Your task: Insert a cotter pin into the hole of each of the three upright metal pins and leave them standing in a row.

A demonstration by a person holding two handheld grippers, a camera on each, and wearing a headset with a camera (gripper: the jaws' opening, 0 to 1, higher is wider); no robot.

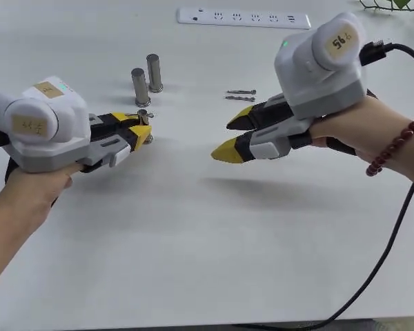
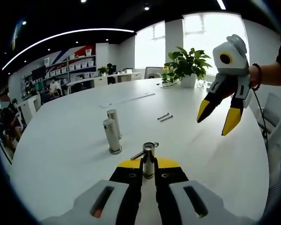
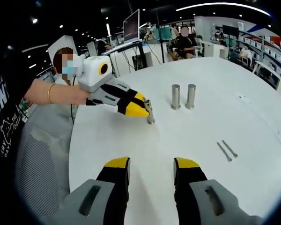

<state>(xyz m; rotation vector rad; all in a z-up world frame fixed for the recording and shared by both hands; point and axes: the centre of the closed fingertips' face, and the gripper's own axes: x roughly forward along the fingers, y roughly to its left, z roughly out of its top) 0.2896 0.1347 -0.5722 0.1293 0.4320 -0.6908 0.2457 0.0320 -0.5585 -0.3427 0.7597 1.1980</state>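
My left gripper (image 1: 142,129) (image 2: 149,169) is shut on a metal pin (image 2: 149,158) (image 1: 143,118) that stands on the white table, with a cotter pin (image 2: 141,153) through its head. Two more metal pins (image 1: 140,87) (image 1: 154,73) stand upright just behind it, also seen as the nearer pin (image 2: 112,135) and farther pin (image 2: 114,123). Two loose cotter pins (image 1: 241,95) (image 3: 226,150) lie flat on the table. My right gripper (image 1: 230,136) (image 3: 151,169) hovers open above the table, to the right of the pins, holding nothing.
A white power strip (image 1: 243,17) lies at the table's far edge. A black cable (image 1: 393,227) trails from the right gripper across the table's right side. A potted plant (image 2: 186,65) stands at the far end.
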